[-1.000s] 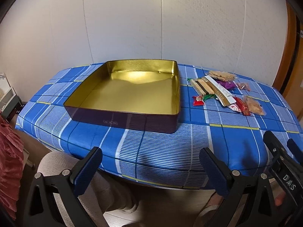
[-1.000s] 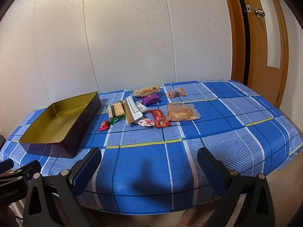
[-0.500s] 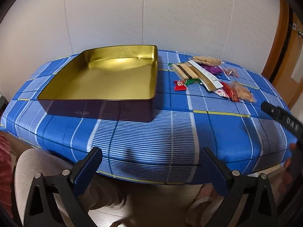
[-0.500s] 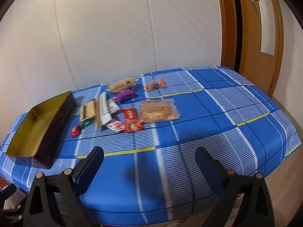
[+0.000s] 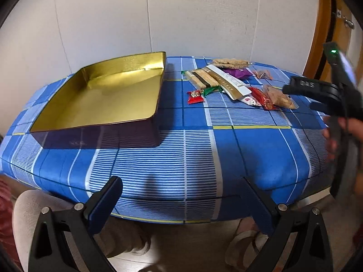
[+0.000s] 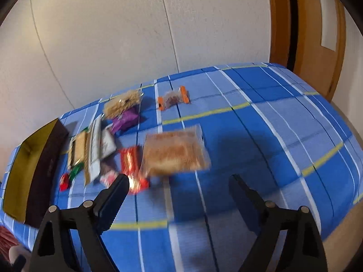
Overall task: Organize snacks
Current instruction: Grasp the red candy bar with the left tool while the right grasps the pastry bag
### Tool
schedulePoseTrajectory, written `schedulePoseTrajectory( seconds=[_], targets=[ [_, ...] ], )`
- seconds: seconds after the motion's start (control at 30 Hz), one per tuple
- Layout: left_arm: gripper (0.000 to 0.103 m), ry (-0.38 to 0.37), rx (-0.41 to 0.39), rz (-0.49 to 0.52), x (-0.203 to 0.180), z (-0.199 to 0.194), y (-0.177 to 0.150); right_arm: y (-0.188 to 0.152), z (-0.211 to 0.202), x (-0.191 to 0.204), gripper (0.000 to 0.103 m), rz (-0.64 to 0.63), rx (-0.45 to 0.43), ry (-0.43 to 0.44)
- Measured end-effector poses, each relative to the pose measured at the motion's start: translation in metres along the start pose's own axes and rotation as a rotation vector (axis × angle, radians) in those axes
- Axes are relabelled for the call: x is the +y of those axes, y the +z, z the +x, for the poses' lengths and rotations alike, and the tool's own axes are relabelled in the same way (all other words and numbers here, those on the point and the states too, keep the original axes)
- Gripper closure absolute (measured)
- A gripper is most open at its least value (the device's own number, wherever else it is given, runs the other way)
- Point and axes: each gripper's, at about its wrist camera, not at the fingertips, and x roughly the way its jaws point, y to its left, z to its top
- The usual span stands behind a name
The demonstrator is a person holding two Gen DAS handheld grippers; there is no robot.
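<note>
An empty gold-lined tin box (image 5: pixel 106 95) sits on the left of the blue checked table; its dark side shows in the right wrist view (image 6: pixel 43 170). Several wrapped snacks lie in a cluster to its right: a clear pack of brown biscuits (image 6: pixel 174 151), a red packet (image 6: pixel 131 167), a purple packet (image 6: pixel 126 120), a long white-and-gold bar (image 5: pixel 229 82), a small red candy (image 5: pixel 195 97). My left gripper (image 5: pixel 181 200) is open and empty at the table's near edge. My right gripper (image 6: pixel 179 195) is open and empty, just short of the biscuit pack; its body shows in the left wrist view (image 5: pixel 326 93).
A small orange-ended packet (image 6: pixel 173 99) lies apart, farther back. A white panelled wall (image 5: pixel 181 18) runs behind the table. A wooden door (image 6: pixel 317 34) stands at the right. The person's knees (image 5: pixel 34 206) are under the near edge.
My right gripper has moved forward over the table toward the snack cluster, and its view is blurred. My left gripper has shifted slightly right and stays back at the near edge.
</note>
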Motion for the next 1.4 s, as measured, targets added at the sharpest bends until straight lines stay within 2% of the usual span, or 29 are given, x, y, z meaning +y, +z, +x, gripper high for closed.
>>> schedulePoseTrajectory(
  seconds=[0.13,0.3,0.33,0.4,0.47,0.73,0.97,1.13,1.2,1.27,1.4],
  targets=[
    [0.000,-0.010,0.012,-0.028,0.002,0.006,0.009,0.018,0.025,0.008,0.012,-0.061,0.013,0.005],
    [0.000,-0.022,0.027,-0.049,0.002,0.013,0.023,0.023,0.053,0.012,0.012,-0.093,0.069,-0.051],
    [0.000,-0.026,0.026,-0.052,0.001,0.013,0.026,0.023,0.056,0.010,0.012,-0.078,0.081,-0.035],
    [0.000,-0.029,0.017,-0.059,-0.001,0.014,0.032,0.023,0.060,0.006,0.019,-0.051,0.095,0.004],
    [0.000,-0.039,0.015,-0.062,-0.004,0.016,0.039,0.021,0.063,0.005,0.020,-0.054,0.111,0.014],
    [0.000,-0.064,0.035,-0.062,-0.020,0.027,0.060,0.014,0.054,-0.001,0.028,-0.062,0.098,-0.031],
    [0.000,-0.141,0.076,-0.113,-0.044,0.046,0.082,0.012,0.042,-0.027,0.029,-0.001,0.109,-0.116],
    [0.000,-0.132,0.042,-0.043,-0.078,0.051,0.105,0.010,0.035,-0.038,0.028,0.007,0.114,-0.178],
    [0.000,-0.137,0.064,-0.013,-0.092,0.058,0.116,0.010,0.032,-0.044,0.028,0.032,0.117,-0.174],
    [0.000,-0.176,0.100,0.008,-0.102,0.067,0.126,0.010,0.031,-0.050,0.028,0.054,0.117,-0.182],
    [0.002,-0.179,0.136,0.009,-0.122,0.085,0.144,0.010,0.028,-0.065,0.028,0.115,0.119,-0.175]
  ],
)
